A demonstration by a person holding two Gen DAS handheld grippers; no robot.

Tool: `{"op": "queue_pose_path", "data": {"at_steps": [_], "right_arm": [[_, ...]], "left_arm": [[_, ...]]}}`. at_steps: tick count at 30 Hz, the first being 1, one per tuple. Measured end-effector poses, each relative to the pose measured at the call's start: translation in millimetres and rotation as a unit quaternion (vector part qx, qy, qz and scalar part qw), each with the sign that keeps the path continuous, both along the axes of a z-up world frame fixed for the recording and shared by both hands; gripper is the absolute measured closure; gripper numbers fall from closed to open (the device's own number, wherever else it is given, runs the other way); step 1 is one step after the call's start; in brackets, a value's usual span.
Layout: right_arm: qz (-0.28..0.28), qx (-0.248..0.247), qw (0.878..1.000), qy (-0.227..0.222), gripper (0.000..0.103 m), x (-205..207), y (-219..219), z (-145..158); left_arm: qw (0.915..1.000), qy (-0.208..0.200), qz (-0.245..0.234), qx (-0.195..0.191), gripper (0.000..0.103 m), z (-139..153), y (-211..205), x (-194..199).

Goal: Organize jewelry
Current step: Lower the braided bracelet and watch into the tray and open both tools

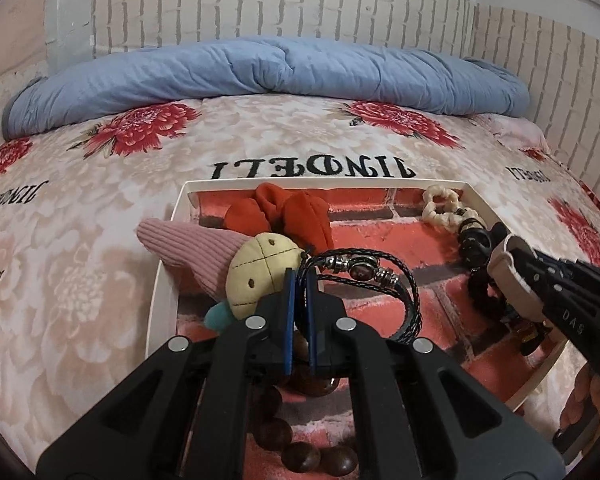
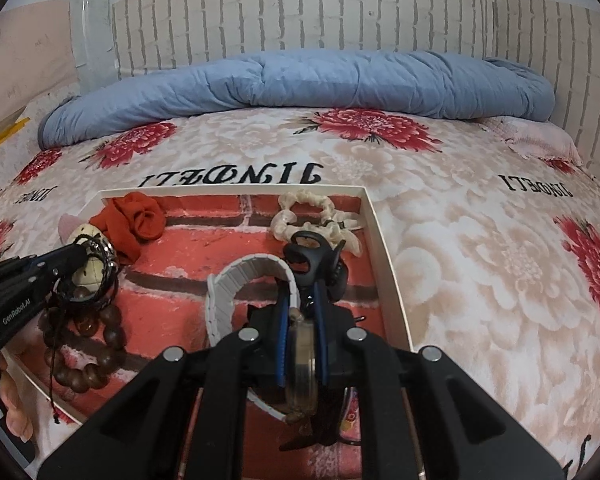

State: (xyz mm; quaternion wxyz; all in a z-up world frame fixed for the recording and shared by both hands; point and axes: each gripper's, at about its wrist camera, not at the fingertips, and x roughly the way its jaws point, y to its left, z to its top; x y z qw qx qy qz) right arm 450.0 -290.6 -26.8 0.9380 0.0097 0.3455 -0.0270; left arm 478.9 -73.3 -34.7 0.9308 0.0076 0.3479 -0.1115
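Tray (image 1: 162, 280) w/ brick-print floor sits on the floral bedspread (image 1: 80, 208); all the jewelry is in or just over it. Left gripper (image 1: 300, 300) has its fingers pressed nearly together, pinching the black braided bracelet (image 1: 364, 276) by one side of its loop; rest of the loop hangs free toward the right, over the tray floor. Right gripper (image 2: 302, 312) is also closed, pinching the watch (image 2: 300, 356) edge-on at the case, white band (image 2: 236, 284) arcing out to its left. A black clip (image 2: 314, 254) shows right at its fingertips; can't tell if it's caught in the grip or just lying beyond.

Judgement: both items are lifted, next job is setting each down in its own spot. Tips:
- Bracelet: bring it low before releasing, so the loop lays flat and doesn't snag the wooden bead bracelet (image 2: 84, 344) below or the plush toy (image 1: 260, 276) beside it.
- Keep it away from the red scrunchie (image 1: 288, 212) at the back left; cloth grabs braided cord.
- Watch: grip is on a thin rim, prob slippery. Move slow, no twisting, put band down first, then the case.
- Cream scrunchie (image 2: 312, 216) fills the back right corner, so aim for bare floor mid-tray.
- Grippers are near each other; move one at a time.
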Motion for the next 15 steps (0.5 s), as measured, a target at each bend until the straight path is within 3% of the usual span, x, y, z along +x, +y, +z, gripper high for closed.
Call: {"op": "queue_pose_path", "data": {"at_steps": [12,15], "right_arm": [[-0.008,-0.016,1.000,-0.002,0.090,2.2,-1.5,-6.1],[-0.001,-0.016,1.000,0.002,0.086,2.4,0.6,-7.4]], "left_arm": [[0.9998,-0.007,0.001,0.020,0.096,-4.8,-4.1,-3.9],[0.9999,-0.006,0.000,0.014,0.090,-4.5,-3.4,-5.1]]}}
